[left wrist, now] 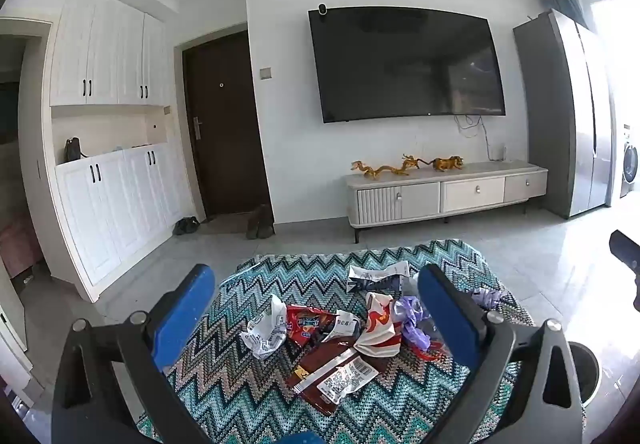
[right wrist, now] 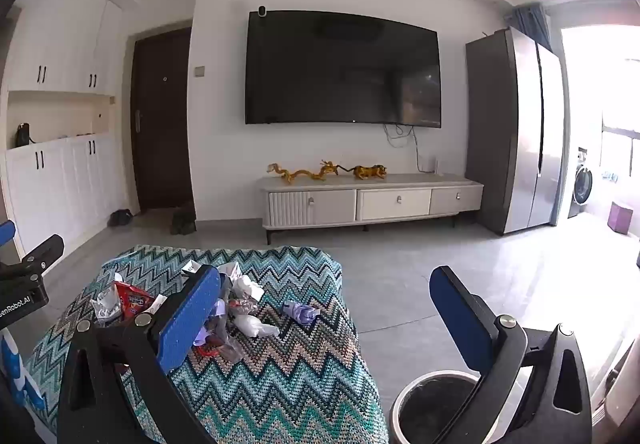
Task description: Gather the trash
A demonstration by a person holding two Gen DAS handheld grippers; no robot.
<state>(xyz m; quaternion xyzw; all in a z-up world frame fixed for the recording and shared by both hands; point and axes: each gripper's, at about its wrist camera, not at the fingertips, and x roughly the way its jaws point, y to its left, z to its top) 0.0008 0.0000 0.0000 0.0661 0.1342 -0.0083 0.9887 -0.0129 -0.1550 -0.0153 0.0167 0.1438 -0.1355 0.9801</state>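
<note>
A pile of trash lies on a zigzag-patterned cloth (left wrist: pixel 248 396) over a low table: a brown wrapper (left wrist: pixel 334 374), a red snack packet (left wrist: pixel 308 326), a white-and-red bag (left wrist: pixel 380 328), crumpled white paper (left wrist: pixel 264 332), purple plastic (left wrist: pixel 412 318). My left gripper (left wrist: pixel 316 312) hovers open above the pile, empty. In the right wrist view, the trash (right wrist: pixel 236 308) sits left of centre, with a purple scrap (right wrist: pixel 302 312) apart. My right gripper (right wrist: pixel 328 312) is open and empty over the table's right edge. A round bin (right wrist: pixel 436 404) stands on the floor below it.
A TV console (left wrist: pixel 444 192) with golden figurines stands against the far wall under a wall TV (left wrist: pixel 404 64). White cabinets (left wrist: pixel 112 184) and a dark door (left wrist: pixel 228 124) are to the left, a fridge (right wrist: pixel 520 128) to the right. The bin's rim (left wrist: pixel 588 368) shows beside the table.
</note>
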